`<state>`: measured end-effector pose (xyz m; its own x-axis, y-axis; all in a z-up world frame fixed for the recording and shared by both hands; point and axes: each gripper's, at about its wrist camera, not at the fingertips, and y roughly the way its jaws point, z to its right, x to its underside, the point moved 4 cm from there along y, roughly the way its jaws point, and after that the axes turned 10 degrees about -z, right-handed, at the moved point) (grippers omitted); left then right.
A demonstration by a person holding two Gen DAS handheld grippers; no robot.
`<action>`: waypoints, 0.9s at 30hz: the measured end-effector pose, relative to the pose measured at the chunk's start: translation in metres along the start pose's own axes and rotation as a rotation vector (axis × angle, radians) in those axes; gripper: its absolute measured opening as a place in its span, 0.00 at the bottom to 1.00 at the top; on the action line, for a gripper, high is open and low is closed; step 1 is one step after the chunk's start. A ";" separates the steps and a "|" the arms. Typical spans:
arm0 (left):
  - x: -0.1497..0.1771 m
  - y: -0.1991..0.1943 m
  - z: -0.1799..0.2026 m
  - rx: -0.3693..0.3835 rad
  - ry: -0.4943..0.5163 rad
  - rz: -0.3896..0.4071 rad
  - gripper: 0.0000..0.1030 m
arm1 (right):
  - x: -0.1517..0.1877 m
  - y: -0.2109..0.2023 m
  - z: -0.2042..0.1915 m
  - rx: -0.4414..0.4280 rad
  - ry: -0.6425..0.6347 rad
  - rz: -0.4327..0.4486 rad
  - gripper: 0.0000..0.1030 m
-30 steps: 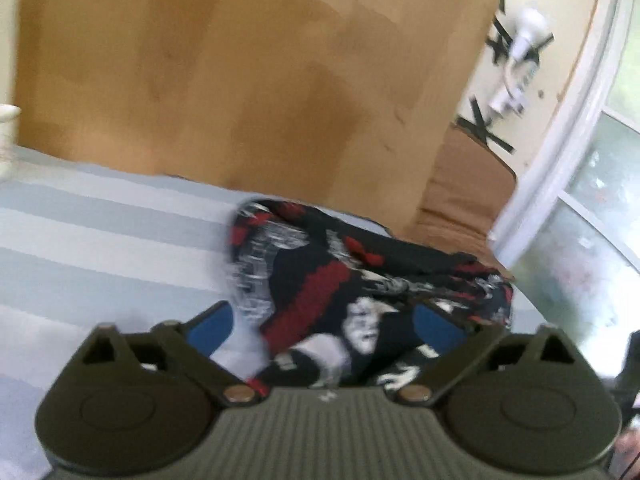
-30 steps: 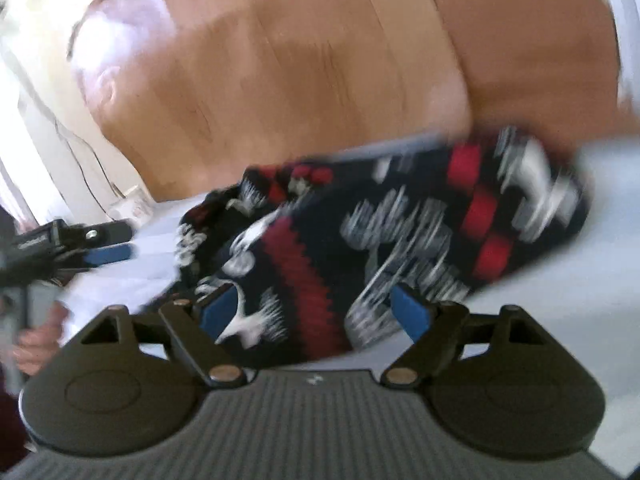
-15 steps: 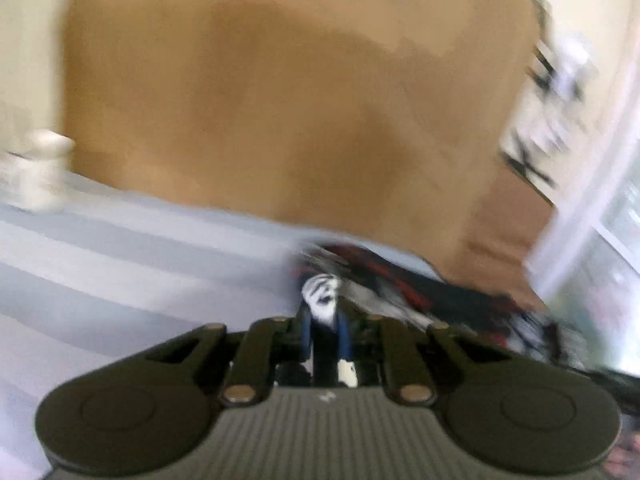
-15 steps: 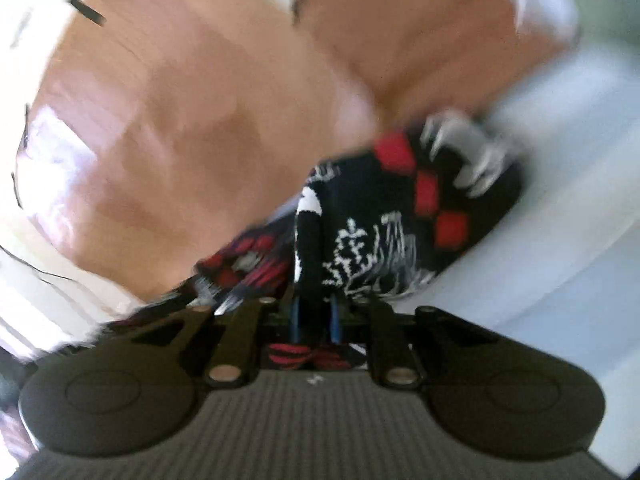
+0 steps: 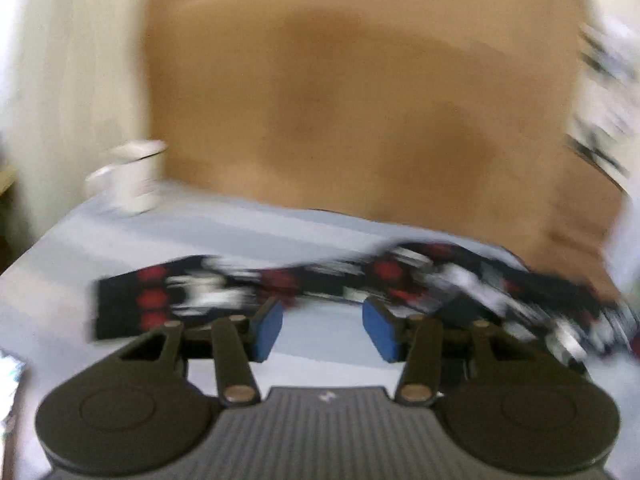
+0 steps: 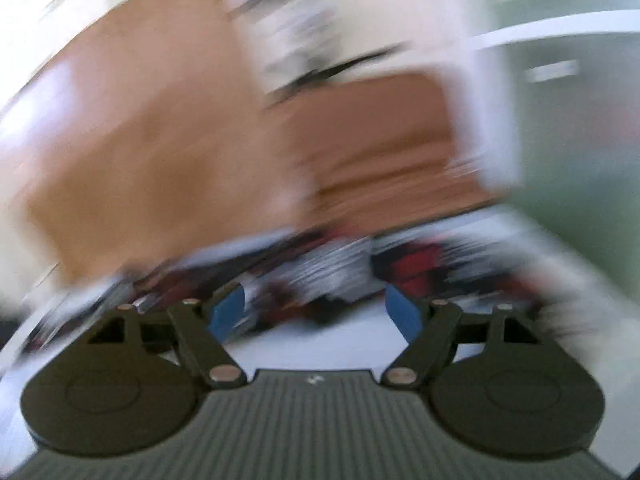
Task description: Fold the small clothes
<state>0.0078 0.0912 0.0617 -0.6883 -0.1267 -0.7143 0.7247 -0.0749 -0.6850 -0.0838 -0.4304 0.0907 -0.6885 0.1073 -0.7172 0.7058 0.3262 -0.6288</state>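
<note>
No readable writing through the blur. Soft black, red and white patterned garment (image 5: 320,284) sprawls long on the striped cloth (image 5: 224,228). Left gripper (image 5: 322,330) and right gripper (image 6: 316,314) have just been opening, jaws apart, empty.

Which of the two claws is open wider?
The right gripper: its blue pads gape wider than those of the left gripper. Both jaws have just been opening and grip nothing; the patterned garment lies just ahead.

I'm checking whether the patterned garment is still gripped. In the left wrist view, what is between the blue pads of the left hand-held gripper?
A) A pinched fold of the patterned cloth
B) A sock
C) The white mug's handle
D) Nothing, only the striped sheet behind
D: the left hand-held gripper has just been opening, and only the striped sheet shows between its pads; the patterned garment lies beyond them.
</note>
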 end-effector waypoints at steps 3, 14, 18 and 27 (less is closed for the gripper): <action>0.020 0.016 0.071 0.041 0.230 -0.010 0.56 | 0.008 0.052 -0.041 -0.089 -0.106 -0.129 0.76; 0.028 0.077 0.130 0.092 0.268 -0.178 0.09 | -0.027 0.168 -0.023 -0.192 0.240 -0.197 0.12; 0.012 -0.012 0.099 0.234 0.249 -0.081 0.09 | -0.065 0.098 -0.038 -0.274 0.146 -0.069 0.12; 0.097 -0.186 0.044 0.531 0.449 0.268 0.63 | -0.059 -0.051 -0.036 -0.092 -0.197 0.243 0.89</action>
<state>-0.1924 0.0490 0.1266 -0.3506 0.2001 -0.9149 0.7100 -0.5803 -0.3990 -0.0847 -0.4194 0.1761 -0.4495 0.0116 -0.8932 0.8215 0.3980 -0.4083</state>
